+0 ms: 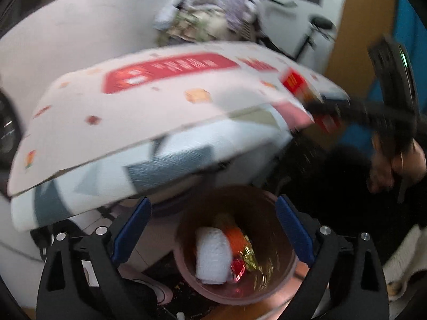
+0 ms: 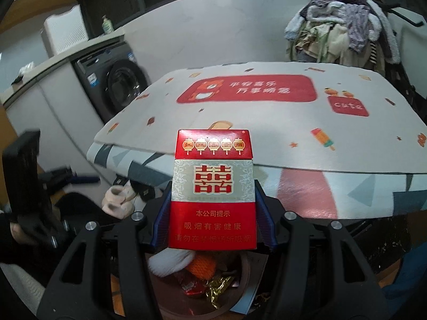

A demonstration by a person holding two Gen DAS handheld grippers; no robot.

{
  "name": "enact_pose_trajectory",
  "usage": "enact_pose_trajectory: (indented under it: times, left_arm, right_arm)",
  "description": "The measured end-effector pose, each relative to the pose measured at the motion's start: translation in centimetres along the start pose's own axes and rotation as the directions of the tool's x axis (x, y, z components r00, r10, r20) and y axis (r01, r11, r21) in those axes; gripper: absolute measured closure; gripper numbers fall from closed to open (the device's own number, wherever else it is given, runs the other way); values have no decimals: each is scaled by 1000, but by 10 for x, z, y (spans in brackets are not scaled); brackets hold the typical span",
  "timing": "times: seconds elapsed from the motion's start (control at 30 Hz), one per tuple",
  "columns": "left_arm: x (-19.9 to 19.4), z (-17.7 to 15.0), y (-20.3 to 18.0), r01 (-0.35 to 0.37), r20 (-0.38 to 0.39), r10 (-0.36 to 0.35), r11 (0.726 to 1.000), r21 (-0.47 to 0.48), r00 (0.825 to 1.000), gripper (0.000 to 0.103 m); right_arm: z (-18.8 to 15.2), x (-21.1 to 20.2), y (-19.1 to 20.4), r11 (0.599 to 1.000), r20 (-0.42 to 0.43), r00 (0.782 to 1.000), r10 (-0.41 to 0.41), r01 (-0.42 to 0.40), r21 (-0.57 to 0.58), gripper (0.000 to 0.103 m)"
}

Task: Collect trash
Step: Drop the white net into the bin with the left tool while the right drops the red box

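Note:
My left gripper (image 1: 213,201) hangs open over a round brown trash bin (image 1: 178,248), with nothing between its blue pads (image 1: 133,229). In the bin lie a crumpled white paper towel (image 1: 212,256), an orange piece (image 1: 234,237) and red and gold wrappers (image 1: 246,260). My right gripper (image 2: 212,186) is shut on an upright red and silver cigarette pack (image 2: 212,200), held just above the same bin (image 2: 165,293). In the left wrist view the pack (image 1: 295,84) shows blurred at the right, at the table's edge.
A table with a white and red printed mat (image 2: 267,133) over a patterned cloth stands right behind the bin. Beyond it are a clothes pile (image 2: 341,34) and a washing machine (image 2: 117,85). Slippers (image 2: 117,200) lie on the floor to the left.

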State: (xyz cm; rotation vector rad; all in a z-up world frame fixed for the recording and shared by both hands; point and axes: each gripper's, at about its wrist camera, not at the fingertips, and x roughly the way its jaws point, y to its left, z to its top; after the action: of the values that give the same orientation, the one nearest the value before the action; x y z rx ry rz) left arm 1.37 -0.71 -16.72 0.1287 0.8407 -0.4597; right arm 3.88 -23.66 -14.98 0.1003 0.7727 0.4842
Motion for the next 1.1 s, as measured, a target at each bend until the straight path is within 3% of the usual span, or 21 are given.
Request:
enact_pose_trajectory:
  times: [0.17, 0.37, 0.53, 0.9, 0.93, 1.0, 1.1]
  left_arm:
    - [-25, 0, 22, -64, 100, 76, 991, -116, 992, 6]
    - [-22, -4, 32, -81, 89, 97, 982, -170, 991, 6]
    - [-21, -6, 33, -84, 89, 101, 980, -181, 991, 6]
    - [-16, -7, 44, -81, 72, 99, 971, -227, 992, 6]
    - [-16, -7, 44, -81, 72, 99, 971, -226, 992, 6]
    - [-15, -8, 43, -82, 68, 100, 972, -222, 993, 6]
    - [-14, -8, 43, -85, 64, 101, 972, -219, 993, 6]
  right_arm:
    - [-10, 14, 27, 994, -69, 997, 20, -27, -104, 46]
    - [-25, 36, 56, 973, -160, 987, 15, -51, -227, 46]
    - [-30, 51, 54, 974, -223, 975, 10, -60, -218, 46]
    - [-35, 59, 56, 971, -267, 964, 5, -68, -228, 45]
    - [-35, 60, 55, 972, -272, 962, 1, -65, -227, 44]
    - [-35, 61, 54, 973, -275, 962, -9, -55, -225, 23]
    - [-34, 60, 52, 975, -266, 964, -25, -35, -221, 10]
